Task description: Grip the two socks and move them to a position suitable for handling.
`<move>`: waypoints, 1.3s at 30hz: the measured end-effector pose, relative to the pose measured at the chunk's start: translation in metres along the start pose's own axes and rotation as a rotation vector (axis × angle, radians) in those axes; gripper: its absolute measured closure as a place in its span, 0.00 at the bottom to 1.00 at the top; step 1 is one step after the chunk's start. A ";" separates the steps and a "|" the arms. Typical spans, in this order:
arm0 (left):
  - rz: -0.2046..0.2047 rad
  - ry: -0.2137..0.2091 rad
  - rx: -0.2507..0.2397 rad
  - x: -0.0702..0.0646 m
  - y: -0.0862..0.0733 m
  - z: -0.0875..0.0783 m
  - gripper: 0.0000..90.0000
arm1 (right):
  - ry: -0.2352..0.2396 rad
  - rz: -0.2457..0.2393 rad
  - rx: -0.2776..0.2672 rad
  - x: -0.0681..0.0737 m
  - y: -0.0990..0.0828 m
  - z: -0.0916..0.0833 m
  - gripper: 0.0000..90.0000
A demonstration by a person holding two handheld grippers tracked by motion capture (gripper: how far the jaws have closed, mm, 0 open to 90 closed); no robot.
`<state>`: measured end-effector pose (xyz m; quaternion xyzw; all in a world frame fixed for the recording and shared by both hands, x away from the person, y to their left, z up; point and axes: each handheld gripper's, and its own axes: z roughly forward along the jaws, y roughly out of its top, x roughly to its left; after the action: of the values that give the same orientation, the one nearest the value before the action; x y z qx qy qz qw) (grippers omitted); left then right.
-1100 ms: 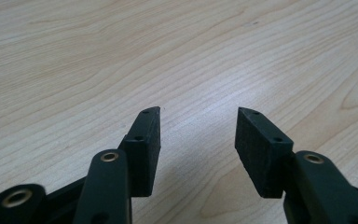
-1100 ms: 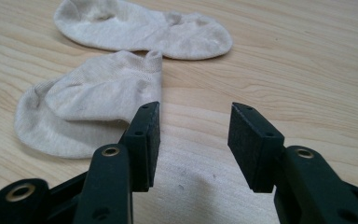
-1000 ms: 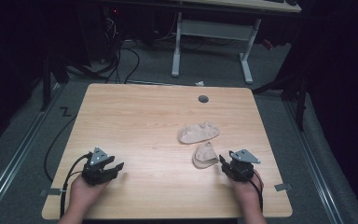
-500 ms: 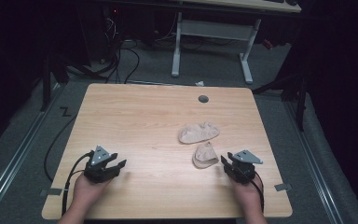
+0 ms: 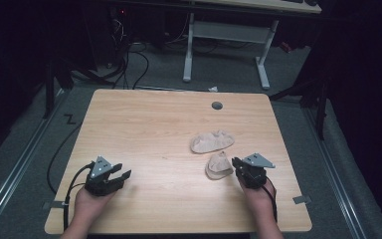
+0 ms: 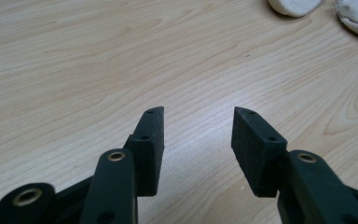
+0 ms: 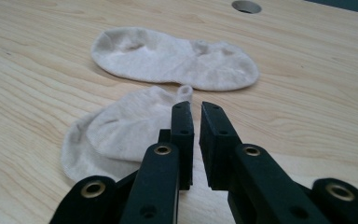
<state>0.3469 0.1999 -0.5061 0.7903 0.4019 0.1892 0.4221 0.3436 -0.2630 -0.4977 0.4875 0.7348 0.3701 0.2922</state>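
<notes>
**Two Tools, Two Beige Socks, Wooden Desk**

Right tool (image 7: 195, 109): black jaws, matte grained pads, brass-coloured rivets; nearly pressed together with a thin slit left, just been closing, nothing visibly pinched. Tips just beside the near sock's (image 7: 121, 133) right edge, whether touching cannot be told. Grey three-cornered plate on top in the high view (image 5: 239, 164).

Left tool (image 6: 198, 133): same make, pads spread, bare wood between them. Low over the desk's near left part (image 5: 122, 176), well apart from both socks.

Near sock: beige knit, crumpled, folded over itself, small tab at its far end; near right area of the desk (image 5: 218, 166).

Far sock (image 7: 175, 58): beige knit, low-cut, laid flat lengthwise, just beyond the near one (image 5: 212, 141), narrowly apart.

Desk (image 5: 149, 129): light wood-grain top, rounded corners, round cable hole (image 5: 217, 105) near the far edge.

Room: dim; grey carpet floor (image 5: 229, 82), white-legged desk frame (image 5: 226, 45) behind, black cables (image 5: 129, 55) on the floor at left.

No readable writing or labels.
</notes>
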 end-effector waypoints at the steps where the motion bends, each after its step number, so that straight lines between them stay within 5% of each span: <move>1: 0.000 0.000 0.000 0.000 0.000 0.000 0.60 | 0.000 0.000 0.000 0.000 0.000 0.000 0.93; 5: 0.004 -0.008 0.006 -0.001 0.000 0.001 0.59 | 0.019 -0.051 0.010 0.006 0.006 0.006 0.99; 22: 0.019 -0.027 0.021 -0.008 0.000 0.006 0.56 | 0.042 -0.045 0.081 0.008 0.001 0.024 0.99; 28: 0.025 -0.040 0.025 -0.012 0.000 0.006 0.55 | 0.061 -0.066 0.163 0.010 -0.007 0.037 0.99; 39: 0.030 -0.064 0.024 -0.017 0.001 0.004 0.55 | 0.062 -0.069 0.154 0.013 -0.009 0.037 0.99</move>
<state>0.3396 0.1837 -0.5070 0.8069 0.3785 0.1655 0.4222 0.3643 -0.2433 -0.5267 0.4711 0.7862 0.3170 0.2438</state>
